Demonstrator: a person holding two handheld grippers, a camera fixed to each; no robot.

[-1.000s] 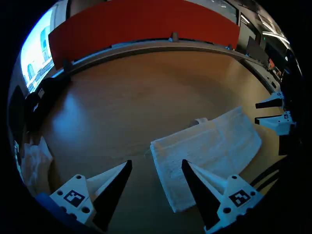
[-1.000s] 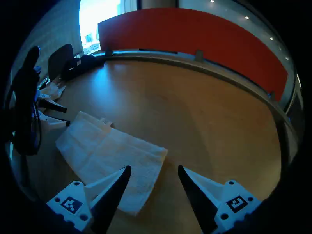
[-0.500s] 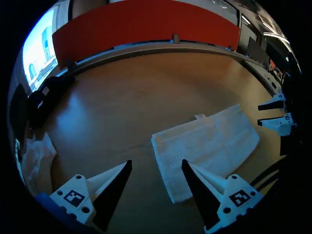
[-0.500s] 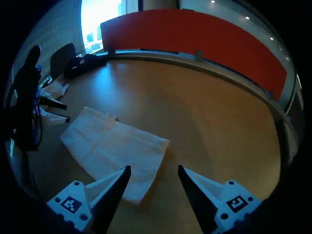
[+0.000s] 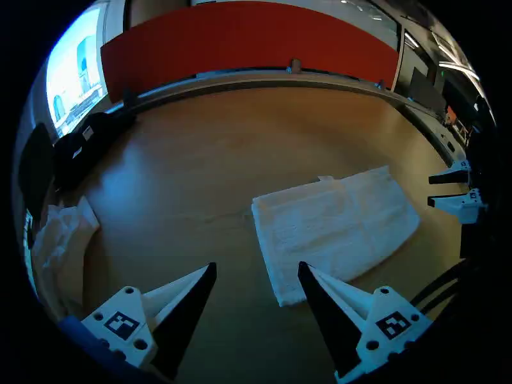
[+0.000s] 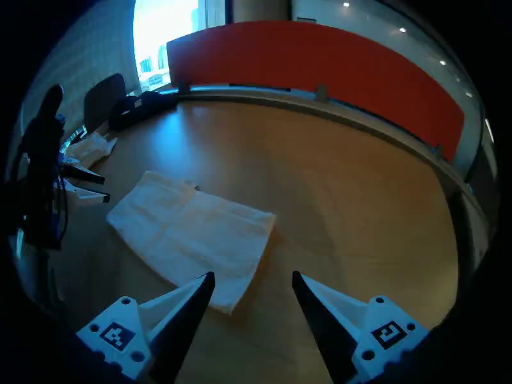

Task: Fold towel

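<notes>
A white towel (image 5: 333, 225) lies flat and folded into a rectangle on the wooden table (image 5: 211, 160). In the left gripper view it sits just ahead and to the right of my left gripper (image 5: 256, 272), which is open and holds nothing. In the right gripper view the same towel (image 6: 192, 229) lies ahead and to the left of my right gripper (image 6: 251, 280), also open with nothing between its fingers. The right gripper (image 5: 451, 191) appears at the far right edge beyond the towel in the left gripper view. The left gripper (image 6: 86, 185) appears at the left edge in the right gripper view.
A red partition (image 5: 249, 38) runs along the table's far edge. A crumpled white cloth (image 5: 61, 240) lies at the left, with a black bag (image 5: 89, 137) behind it. A dark chair (image 6: 102, 96) stands by the window.
Both grippers have drawn back and up from the towel, so it looks smaller and farther off. The towel itself lies still.
</notes>
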